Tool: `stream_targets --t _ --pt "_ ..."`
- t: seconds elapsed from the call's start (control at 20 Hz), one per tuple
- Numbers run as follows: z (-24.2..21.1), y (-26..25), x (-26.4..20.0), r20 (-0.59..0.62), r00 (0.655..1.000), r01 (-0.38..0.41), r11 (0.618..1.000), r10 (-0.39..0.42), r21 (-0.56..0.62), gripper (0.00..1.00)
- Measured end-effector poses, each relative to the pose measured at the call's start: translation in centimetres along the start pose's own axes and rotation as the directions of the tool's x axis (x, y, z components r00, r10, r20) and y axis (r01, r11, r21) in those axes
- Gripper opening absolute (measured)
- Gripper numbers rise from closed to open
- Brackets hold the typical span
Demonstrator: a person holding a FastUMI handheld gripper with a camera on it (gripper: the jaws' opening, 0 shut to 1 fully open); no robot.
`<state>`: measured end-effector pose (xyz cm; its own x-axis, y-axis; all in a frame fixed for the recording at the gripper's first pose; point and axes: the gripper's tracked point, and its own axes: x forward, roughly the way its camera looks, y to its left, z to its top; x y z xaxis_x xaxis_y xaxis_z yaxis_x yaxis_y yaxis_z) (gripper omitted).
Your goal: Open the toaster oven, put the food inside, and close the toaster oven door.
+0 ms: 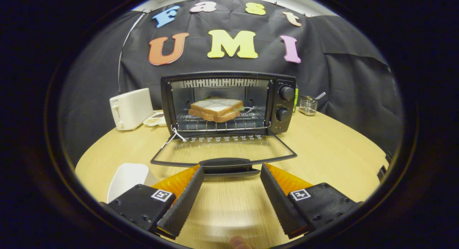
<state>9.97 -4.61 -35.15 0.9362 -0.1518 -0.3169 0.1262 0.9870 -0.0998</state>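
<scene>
In the gripper view, the gripper [231, 170] hangs low over a round wooden table [333, 152] with its two fingers spread wide apart and nothing between them. Their tips sit at either end of the door handle [227, 165], just beside it; whether they touch it cannot be told.

The toaster oven [229, 103] stands just ahead of the fingers, near the middle of the table. Its glass door [224, 152] is folded fully down and lies flat toward the gripper. A sandwich [216, 109] of sliced bread rests on the wire rack [222, 124] inside the oven. Two round knobs [286, 103] sit one above the other on the oven's right panel.

To the left of the oven stands a white toaster [131, 108], with a small patterned dish [155, 120] between the two. A white plate [127, 179] lies on the table just left of the left finger. Beyond the oven to the right, a small wire basket [308, 105] sits near the table's far side with a utensil sticking out of it.
</scene>
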Motion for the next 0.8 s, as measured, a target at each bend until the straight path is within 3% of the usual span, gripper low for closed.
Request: stream_targets --t 0.15,0.4,0.8 --pt "-1.1 -0.3 0.0 -0.062 0.998 0.012 1.000 -0.012 -0.013 1.00" --pt "-2.5 -0.3 2.0 -0.175 0.984 -0.031 0.999 0.035 0.028 1.00" --pt "-0.4 0.1 2.3 -0.071 0.995 -0.066 0.998 0.067 0.018 1.00"
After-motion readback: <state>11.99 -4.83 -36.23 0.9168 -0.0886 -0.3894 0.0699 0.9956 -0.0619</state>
